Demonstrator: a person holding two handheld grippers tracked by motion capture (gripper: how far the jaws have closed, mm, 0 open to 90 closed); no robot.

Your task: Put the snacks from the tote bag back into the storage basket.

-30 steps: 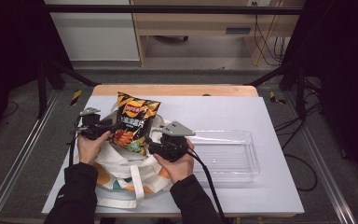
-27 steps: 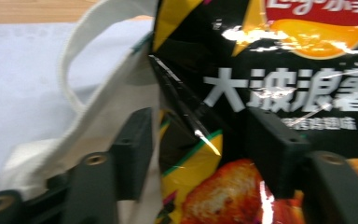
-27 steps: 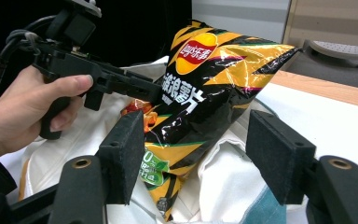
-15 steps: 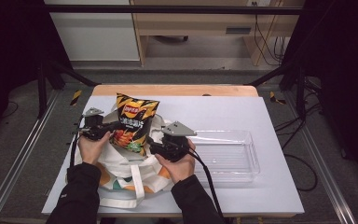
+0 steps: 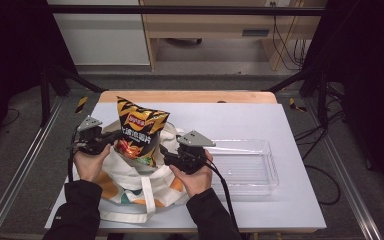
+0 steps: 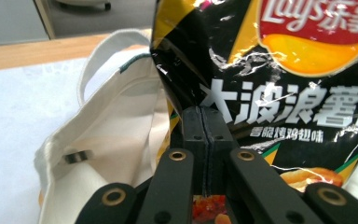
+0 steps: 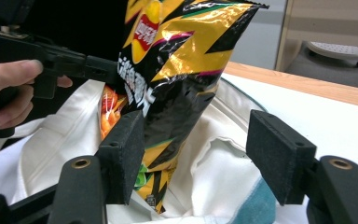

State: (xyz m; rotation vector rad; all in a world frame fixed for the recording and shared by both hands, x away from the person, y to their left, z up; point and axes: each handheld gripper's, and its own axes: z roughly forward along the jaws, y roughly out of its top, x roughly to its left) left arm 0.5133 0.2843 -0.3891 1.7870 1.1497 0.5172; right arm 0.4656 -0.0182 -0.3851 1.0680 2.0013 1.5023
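While half sunk in the tote bag at lower left of the white table, chip bag: light, crinkly, slippery foil, contents crushable; best pinched at edge seam. Left gripper, jaws just closed, clamped on chip bag's edge. Right gripper spread wide, gripping nothing, beside clear tray.

Crisp bag between open tool jaws

Left gripper clamped, right gripper spread.
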